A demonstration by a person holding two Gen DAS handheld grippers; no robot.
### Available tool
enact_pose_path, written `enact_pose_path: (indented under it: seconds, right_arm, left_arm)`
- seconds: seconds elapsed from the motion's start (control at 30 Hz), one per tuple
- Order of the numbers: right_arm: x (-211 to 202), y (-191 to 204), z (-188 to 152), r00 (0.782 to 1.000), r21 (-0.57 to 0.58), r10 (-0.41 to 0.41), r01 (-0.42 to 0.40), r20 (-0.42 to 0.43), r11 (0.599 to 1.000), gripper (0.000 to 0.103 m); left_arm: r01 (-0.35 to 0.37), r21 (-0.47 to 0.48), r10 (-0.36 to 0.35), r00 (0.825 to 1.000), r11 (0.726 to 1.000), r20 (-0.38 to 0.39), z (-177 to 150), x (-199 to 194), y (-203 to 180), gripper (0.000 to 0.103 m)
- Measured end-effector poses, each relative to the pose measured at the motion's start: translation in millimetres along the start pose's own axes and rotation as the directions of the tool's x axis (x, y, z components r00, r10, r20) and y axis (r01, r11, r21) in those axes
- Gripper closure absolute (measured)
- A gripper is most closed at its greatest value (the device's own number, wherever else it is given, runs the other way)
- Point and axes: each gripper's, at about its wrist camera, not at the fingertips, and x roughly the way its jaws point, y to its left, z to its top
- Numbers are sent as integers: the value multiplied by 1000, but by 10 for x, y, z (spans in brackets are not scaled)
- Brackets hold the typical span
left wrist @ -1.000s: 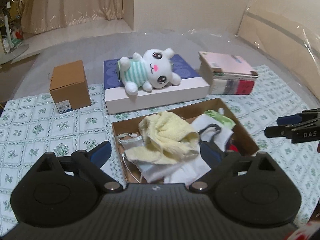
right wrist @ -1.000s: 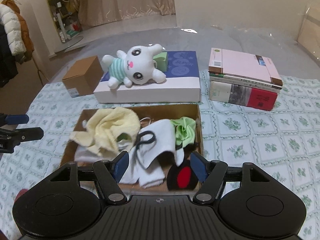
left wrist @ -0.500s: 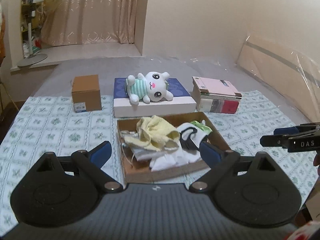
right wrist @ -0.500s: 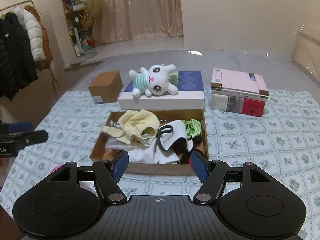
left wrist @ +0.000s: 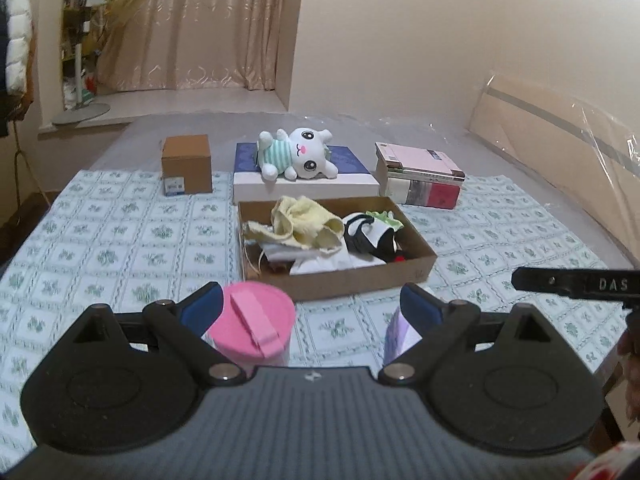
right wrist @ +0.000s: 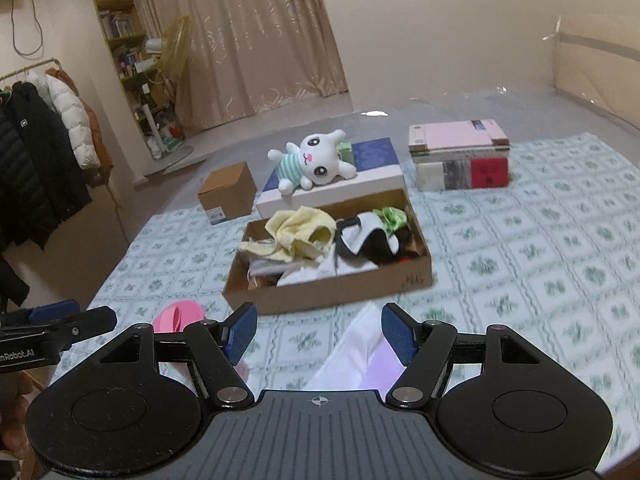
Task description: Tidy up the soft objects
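Several soft cloths (left wrist: 304, 226) are lying heaped in the cardboard tray (left wrist: 416, 268), with a plush rabbit (left wrist: 296, 156) behind it on a flat box (left wrist: 304, 188); sorting is looking unfinished. Both the left tongs (left wrist: 310, 308) and right tongs (right wrist: 318, 332) are hanging open and empty, nearer than the tray. "DAS" is showing on one finger.

1. The left gripper (left wrist: 310, 306) has a ribbed grey body marked with a small white cross emblem.
2. Two matte black rounded housings flank that body, each with a faint circular recess.
3. Black linkage arms pivot on silver screws and end in blue textured pads (left wrist: 202, 306).
4. The right gripper (right wrist: 319, 332) is built alike, with blue pads (right wrist: 240, 330).
5. Seen side-on, one finger bears white "DAS" lettering, the other a partly cut-off "Robot.AI" marking.
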Motion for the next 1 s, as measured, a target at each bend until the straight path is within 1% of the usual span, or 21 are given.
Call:
enact_pose_path:
  seconds: [0.1,0.27,0.4,0.67,0.73,0.8,0.9,1.0]
  right_arm:
    - [-136,0,-141,1000,7,-8,8,9,1000,34]
    - [-339,58,-377,1000,-25,-19,20,23,999,34]
    - [-443,129,-622,999,-54,-35,36,21,998,34]
    - [-463,231,-1228,998,-92,-59,60,7,994,34]
    - [-444,253,-1349,997,-94,-74,74,9,993,34]
    - [-439,272,-1452,997,-96,-78,78,13,992,34]
    - [-435,322,-1571,997,-105,-74,75,17,992,34]
    - [-404,380,-1643,998,-133,-68,69,6,989,34]
  left_arm:
    - [-20,-25,20,1000,999,4,-145,-99,-14,9]
    - [-4,-34,4,1000,999,0,-387,-260,-52,9]
    - [-33,-46,33,999,998,-1,-619,-406,-59,9]
    - [-73,-42,71,997,996,-40,-1064,-478,-30,9]
    - [-68,-54,65,996,996,-55,-1161,-476,-19,9]
    - [-68,-45,65,996,997,-68,-1250,-481,-40,9]
    - [-75,-10,74,995,997,-66,-1368,-498,-101,9]
    - [-76,-9,75,995,997,-72,-1473,-480,-146,9]
